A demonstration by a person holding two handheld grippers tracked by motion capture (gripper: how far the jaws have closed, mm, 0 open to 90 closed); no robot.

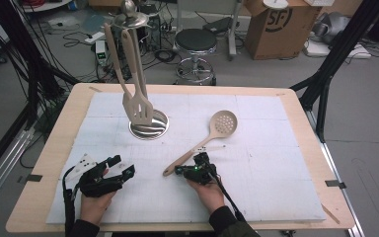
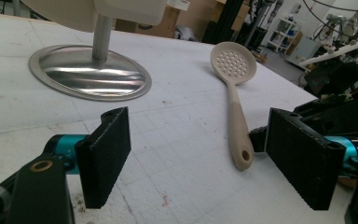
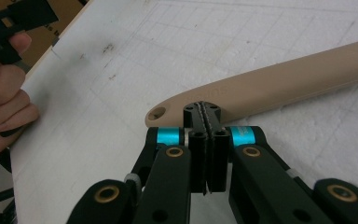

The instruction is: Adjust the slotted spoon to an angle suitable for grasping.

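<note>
High view: skimmer spoon [image 1: 212,133] flat on foam | right gripper [image 3: 207,113] jaws pressed together, empty, just beside handle — could nudge it | left gripper [image 2: 196,154] jaws spread, empty.

Utensils and two hand-held grippers laid out on a table [image 1: 301,148], with a stool and a box on the floor behind it.

A utensil stand [image 1: 148,124] sits left of centre toward the table's far side, and a slotted turner [image 1: 137,106] hangs from it over its base. To its right a skimmer spoon [image 1: 205,140] lies flat on the table, bowl toward the far side, handle slanting toward the near edge. The right gripper [image 1: 183,171] sits at the handle's near end, its jaws just beside it. The left gripper [image 1: 122,167] is near the front left, apart from the spoon. Behind the table a stool [image 1: 196,42] stands at centre, with a cardboard box [image 1: 279,24] to its right.
</note>
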